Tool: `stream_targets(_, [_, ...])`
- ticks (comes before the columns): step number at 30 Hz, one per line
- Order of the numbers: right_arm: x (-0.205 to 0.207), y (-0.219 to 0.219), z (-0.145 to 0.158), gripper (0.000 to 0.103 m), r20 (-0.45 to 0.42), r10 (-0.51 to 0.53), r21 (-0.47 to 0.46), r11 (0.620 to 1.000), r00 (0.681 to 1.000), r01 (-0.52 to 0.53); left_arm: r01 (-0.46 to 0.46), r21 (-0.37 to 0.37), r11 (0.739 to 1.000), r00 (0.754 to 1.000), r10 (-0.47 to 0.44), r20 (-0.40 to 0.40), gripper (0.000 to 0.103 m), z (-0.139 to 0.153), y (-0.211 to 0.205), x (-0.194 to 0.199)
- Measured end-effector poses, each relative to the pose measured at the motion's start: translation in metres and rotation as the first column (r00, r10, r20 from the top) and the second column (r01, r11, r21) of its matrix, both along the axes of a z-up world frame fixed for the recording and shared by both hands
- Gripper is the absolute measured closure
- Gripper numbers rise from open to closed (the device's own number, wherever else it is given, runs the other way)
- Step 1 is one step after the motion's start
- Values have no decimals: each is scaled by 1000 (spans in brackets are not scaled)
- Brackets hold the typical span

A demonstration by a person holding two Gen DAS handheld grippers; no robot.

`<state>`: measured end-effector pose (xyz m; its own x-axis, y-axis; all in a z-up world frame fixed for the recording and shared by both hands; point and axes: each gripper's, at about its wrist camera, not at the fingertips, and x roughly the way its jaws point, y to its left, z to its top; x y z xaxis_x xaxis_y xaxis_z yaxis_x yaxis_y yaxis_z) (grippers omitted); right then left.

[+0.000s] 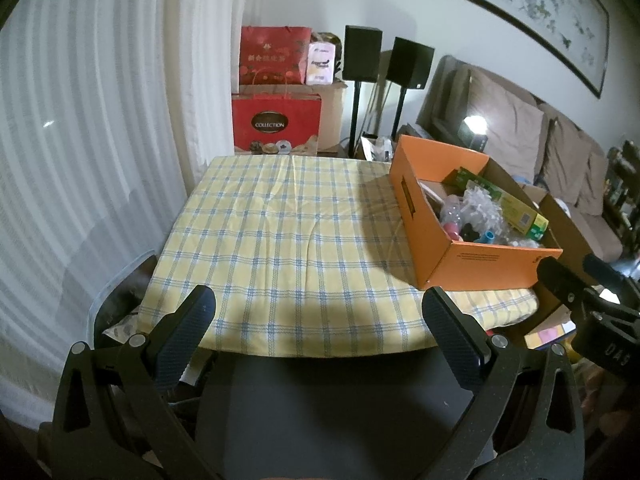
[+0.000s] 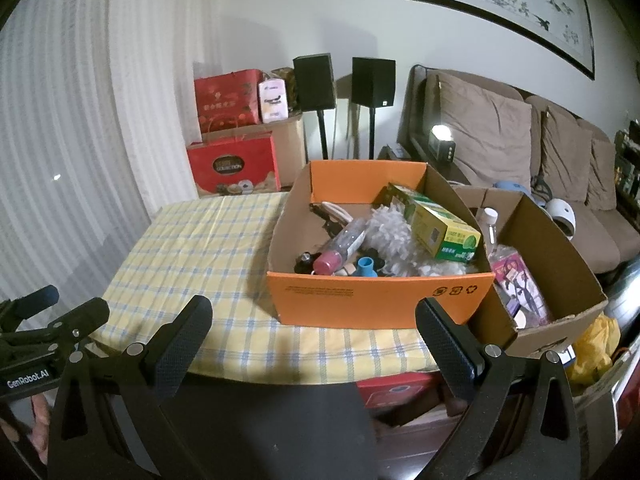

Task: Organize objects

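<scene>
An orange cardboard box [image 2: 376, 298] stands on the right side of the table with the yellow-and-blue checked cloth [image 1: 280, 224]. Inside lie a green carton [image 2: 444, 230], a clear bottle with a pink cap [image 2: 332, 254], a white fluffy duster [image 2: 390, 236] and a blue tube [image 2: 365, 267]. The same orange box [image 1: 464, 266] shows in the left wrist view. My left gripper [image 1: 320, 308] hangs open over the table's near edge, holding nothing. My right gripper [image 2: 314, 316] is open too, just in front of the box, empty.
A brown cardboard box [image 2: 560, 280] with a water bottle [image 2: 490, 226] and packets sits right of the orange one. Red gift bags [image 1: 276, 124], two black speakers on stands [image 1: 362, 60] and a brown sofa [image 2: 540, 152] lie beyond. A white curtain [image 1: 80, 140] hangs left.
</scene>
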<state>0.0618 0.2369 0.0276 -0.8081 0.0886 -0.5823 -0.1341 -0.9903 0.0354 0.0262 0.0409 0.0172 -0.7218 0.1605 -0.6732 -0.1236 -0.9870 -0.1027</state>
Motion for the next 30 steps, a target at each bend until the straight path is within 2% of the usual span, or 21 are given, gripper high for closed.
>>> stream_targets(30, [0, -6, 2, 0, 2, 0, -3, 1000, 1000, 0, -14, -2, 1000, 1000, 14, 5, 0, -3, 0, 1])
